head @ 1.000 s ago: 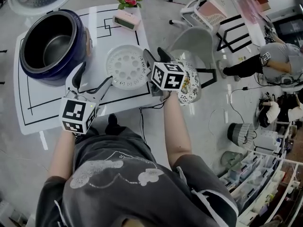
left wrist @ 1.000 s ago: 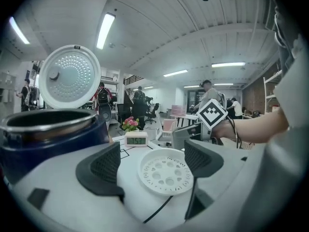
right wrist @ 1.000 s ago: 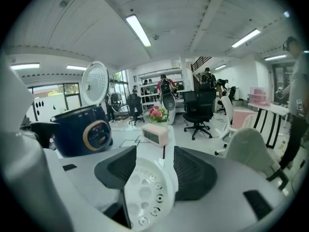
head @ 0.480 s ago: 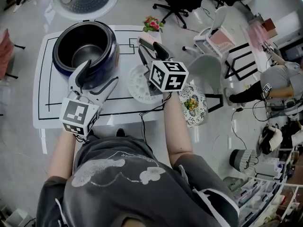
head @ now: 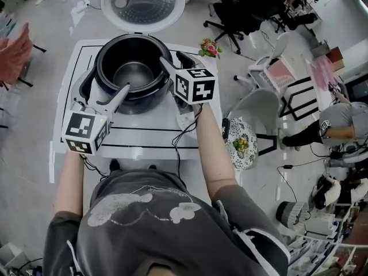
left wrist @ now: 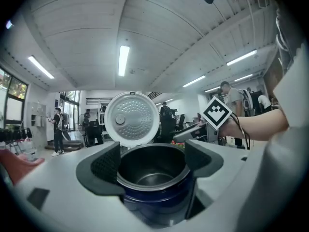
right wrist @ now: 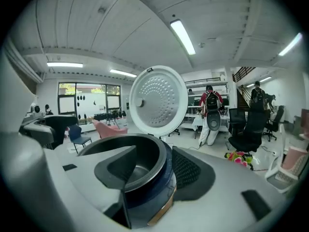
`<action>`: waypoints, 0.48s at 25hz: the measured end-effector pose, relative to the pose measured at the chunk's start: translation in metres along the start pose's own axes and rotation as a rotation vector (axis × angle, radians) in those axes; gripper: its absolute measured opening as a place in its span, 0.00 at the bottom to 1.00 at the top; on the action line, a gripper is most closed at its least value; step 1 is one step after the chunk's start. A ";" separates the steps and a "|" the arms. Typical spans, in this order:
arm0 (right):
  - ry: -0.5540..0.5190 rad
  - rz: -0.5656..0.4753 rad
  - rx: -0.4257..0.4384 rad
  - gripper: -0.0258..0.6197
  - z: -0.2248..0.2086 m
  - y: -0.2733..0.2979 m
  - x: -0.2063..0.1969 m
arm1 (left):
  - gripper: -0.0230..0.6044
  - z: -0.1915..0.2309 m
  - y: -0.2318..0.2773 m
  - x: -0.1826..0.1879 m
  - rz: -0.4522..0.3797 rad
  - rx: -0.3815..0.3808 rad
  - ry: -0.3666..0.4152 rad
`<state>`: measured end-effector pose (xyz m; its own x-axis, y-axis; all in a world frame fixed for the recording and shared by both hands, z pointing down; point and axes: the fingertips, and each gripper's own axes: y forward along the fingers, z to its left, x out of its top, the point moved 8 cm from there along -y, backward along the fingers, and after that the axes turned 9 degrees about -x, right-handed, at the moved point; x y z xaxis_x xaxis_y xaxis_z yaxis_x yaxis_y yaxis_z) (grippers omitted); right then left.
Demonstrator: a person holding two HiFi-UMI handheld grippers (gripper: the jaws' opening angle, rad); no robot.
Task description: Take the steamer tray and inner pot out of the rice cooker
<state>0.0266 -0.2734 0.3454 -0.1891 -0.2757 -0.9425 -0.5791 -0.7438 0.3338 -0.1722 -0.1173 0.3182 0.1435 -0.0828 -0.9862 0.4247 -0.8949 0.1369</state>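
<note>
Wide open and empty, the left hand-held gripper and right hand-held gripper had reached the steel inner pot in the round dark-blue rice cooker.

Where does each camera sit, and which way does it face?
Head view: on the person's head, looking down on the rice cooker, both forearms, left gripper, right gripper.
Left gripper view: on that gripper, facing the cooker between its open jaws; right forearm shows.
Right gripper view: likewise; only its jaws show.
All share the lid.
</note>
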 end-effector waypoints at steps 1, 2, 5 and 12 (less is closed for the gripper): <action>-0.018 0.026 -0.006 0.42 0.004 0.007 0.000 | 0.69 0.009 -0.003 -0.001 0.004 0.008 -0.004; -0.037 0.056 -0.014 0.42 0.007 0.013 0.000 | 0.69 0.017 -0.005 -0.002 0.008 0.013 -0.009; -0.111 0.145 -0.041 0.41 0.010 0.031 -0.001 | 0.69 0.038 -0.007 -0.008 0.019 0.019 -0.028; -0.418 0.299 -0.110 0.40 0.022 0.069 -0.004 | 0.69 0.076 0.001 -0.015 0.011 0.004 -0.052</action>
<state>-0.0303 -0.3098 0.3722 -0.6463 -0.2359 -0.7257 -0.3691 -0.7357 0.5679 -0.2420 -0.1507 0.3262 0.1013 -0.1151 -0.9882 0.4202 -0.8954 0.1473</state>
